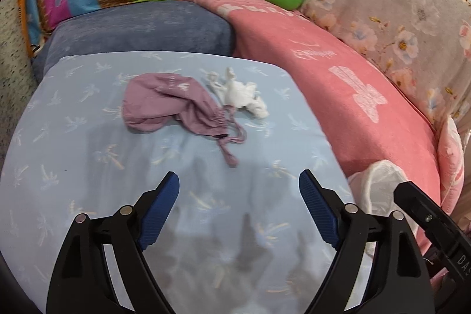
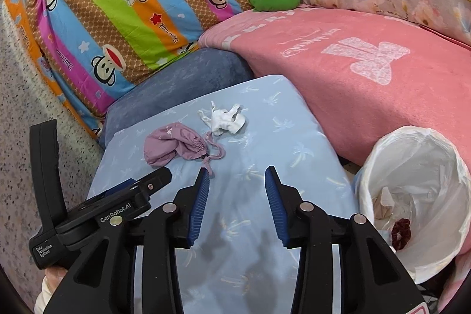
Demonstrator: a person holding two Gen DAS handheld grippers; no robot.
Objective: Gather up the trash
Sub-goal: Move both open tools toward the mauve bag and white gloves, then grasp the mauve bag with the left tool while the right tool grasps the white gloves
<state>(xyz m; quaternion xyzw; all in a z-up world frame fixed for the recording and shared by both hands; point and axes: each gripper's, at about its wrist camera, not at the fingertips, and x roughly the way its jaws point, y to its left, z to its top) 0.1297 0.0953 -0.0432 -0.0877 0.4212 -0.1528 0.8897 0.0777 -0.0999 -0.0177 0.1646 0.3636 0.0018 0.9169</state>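
A light blue cushion (image 1: 88, 167) fills the near ground. Both the left gripper (image 1: 238, 190) and right gripper (image 2: 237, 190) tilt down over its bare near half, jaws spread, empty. Farther off lie crumpled white tissue (image 1: 244, 99), apparently, and a purple pouch (image 1: 164, 105); the lined bin (image 2: 412, 167) stands right.

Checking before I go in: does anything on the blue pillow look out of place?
Yes. A crumpled white tissue and a mauve drawstring pouch lie loose on the blue pillow, touching or nearly so. The lined bin already holds scraps.
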